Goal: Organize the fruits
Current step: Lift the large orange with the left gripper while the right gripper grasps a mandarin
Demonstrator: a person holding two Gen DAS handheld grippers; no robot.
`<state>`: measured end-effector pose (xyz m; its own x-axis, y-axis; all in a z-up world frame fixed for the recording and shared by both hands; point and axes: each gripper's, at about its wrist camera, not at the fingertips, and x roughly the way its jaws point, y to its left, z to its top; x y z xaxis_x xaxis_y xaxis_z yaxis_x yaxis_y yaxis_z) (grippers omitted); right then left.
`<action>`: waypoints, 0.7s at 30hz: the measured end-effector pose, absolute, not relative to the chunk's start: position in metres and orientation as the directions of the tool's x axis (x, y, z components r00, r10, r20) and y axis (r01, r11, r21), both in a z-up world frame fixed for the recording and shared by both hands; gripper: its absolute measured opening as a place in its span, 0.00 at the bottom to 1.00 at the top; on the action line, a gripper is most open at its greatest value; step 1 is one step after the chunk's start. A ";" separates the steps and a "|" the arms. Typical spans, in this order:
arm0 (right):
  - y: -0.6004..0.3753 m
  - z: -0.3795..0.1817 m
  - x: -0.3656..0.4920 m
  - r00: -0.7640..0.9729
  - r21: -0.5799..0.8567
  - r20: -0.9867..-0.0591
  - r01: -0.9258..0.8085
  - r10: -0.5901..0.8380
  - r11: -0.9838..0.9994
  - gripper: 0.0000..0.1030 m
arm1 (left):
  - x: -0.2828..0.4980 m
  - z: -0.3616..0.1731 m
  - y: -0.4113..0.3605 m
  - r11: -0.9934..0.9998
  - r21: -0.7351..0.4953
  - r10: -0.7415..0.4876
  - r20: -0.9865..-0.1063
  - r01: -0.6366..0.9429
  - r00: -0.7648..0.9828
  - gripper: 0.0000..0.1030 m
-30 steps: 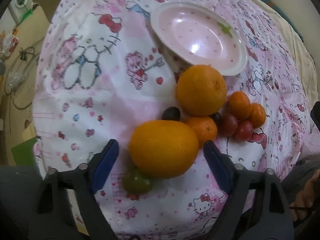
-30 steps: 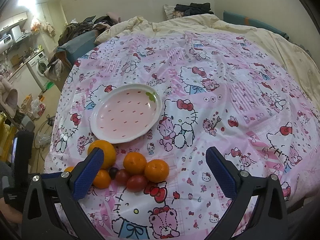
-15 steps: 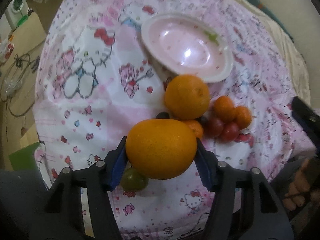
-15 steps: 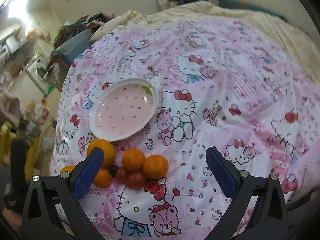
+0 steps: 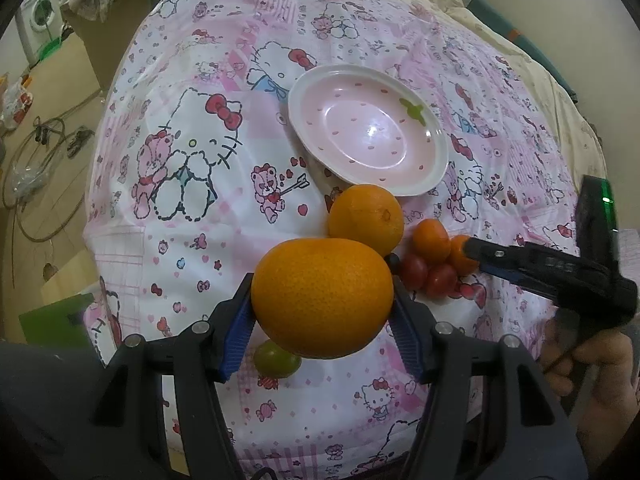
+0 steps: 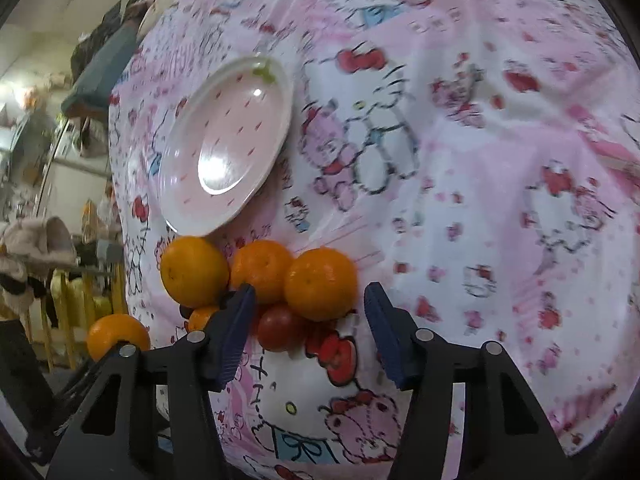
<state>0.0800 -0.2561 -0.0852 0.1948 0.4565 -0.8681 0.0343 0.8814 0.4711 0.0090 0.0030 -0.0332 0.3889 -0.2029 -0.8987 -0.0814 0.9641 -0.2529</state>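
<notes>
While the left gripper (image 5: 322, 316) has its blue fingers (image 5: 236, 336) pressed on either flank of the big orange (image 5: 322, 298), that fruit sits lifted clear of the bed cover (image 5: 180, 216), with the pink plate (image 5: 436, 168) lying straight ahead and beyond it, past the second orange (image 5: 366, 218). So the carry runs forward, over that second orange, to the dish. The held orange is slightly wider than tall, its wide axis running across between the fingers; which way its stem end points cannot be told. A green tomato (image 5: 276, 360) lies on the cover right below it. The right gripper (image 6: 308, 332) is half open and its jaws have just been closing; nothing is pinched. In the right wrist view a small mandarin (image 6: 320, 282) and a red tomato (image 6: 282, 326) lie in the gap, nearer the left finger, which sits in front of another mandarin (image 6: 262, 270); whether either pad touches fruit cannot be told. The mandarin is round, no real long axis, stem dimple facing up toward the camera. In that view the plate sits up and left of the cluster, just beside the second orange. By my reading the left hand is nearer to a drop and goes first; the right still has to settle on one fruit, and the crowding risks nudging neighbours.
</notes>
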 end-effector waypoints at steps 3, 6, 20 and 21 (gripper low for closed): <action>-0.254 -0.098 0.085 0.178 0.469 -0.873 0.054 0.454 0.882 0.51 | 0.008 -0.033 0.004 0.964 -0.250 -0.197 -0.899 -0.088 0.391 0.57; -0.254 -0.098 0.086 0.182 0.460 -0.877 0.051 0.445 0.886 0.43 | 0.007 -0.032 0.006 0.964 -0.248 -0.191 -0.897 -0.095 0.397 0.57; -0.259 -0.068 0.078 0.242 0.516 -0.831 0.001 0.501 0.856 0.43 | 0.003 -0.021 0.005 0.971 -0.206 -0.138 -0.898 -0.124 0.417 0.57; -0.260 -0.064 0.080 0.248 0.534 -0.820 0.002 0.516 0.846 0.43 | 0.003 -0.019 0.002 0.975 -0.190 -0.123 -0.896 -0.117 0.427 0.57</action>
<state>0.0796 -0.2604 -0.0642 0.2481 0.5165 -0.8196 0.0019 0.8458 0.5335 0.0031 0.0024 -0.0187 0.4269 -0.1232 -0.8958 -0.1174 0.9747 -0.1900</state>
